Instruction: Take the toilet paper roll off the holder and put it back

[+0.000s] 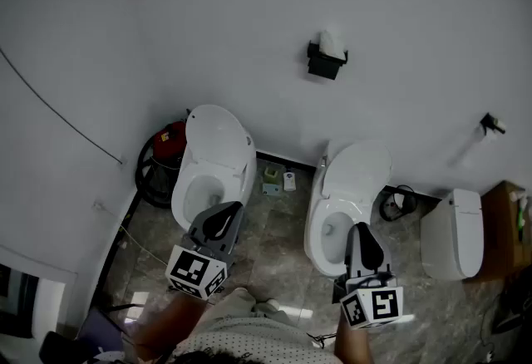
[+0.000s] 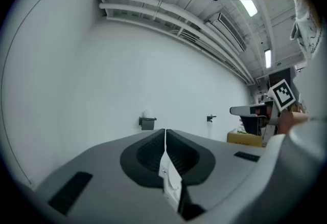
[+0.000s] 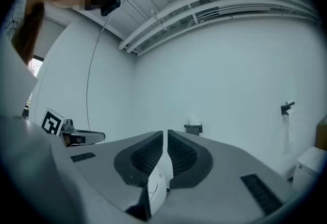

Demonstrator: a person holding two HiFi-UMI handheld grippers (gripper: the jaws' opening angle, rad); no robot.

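Note:
A white toilet paper roll (image 1: 332,41) sits in a black holder (image 1: 325,63) high on the white wall; the roll (image 2: 147,114) and holder (image 2: 147,124) look small and distant in the left gripper view, and the right gripper view has the roll (image 3: 193,119) above its holder (image 3: 193,129). My left gripper (image 1: 223,217) is held low at the left, shut and empty, far from the holder. My right gripper (image 1: 361,236) is held low at the right, also shut with nothing between its jaws. Both point level toward the wall.
Two white toilets (image 1: 212,161) (image 1: 347,198) stand against the wall below the holder. A white bin (image 1: 455,233) and a wooden cabinet (image 1: 507,221) are at the right. A small black fixture (image 1: 490,123) sticks out of the wall at right. A red object (image 1: 170,138) lies behind the left toilet.

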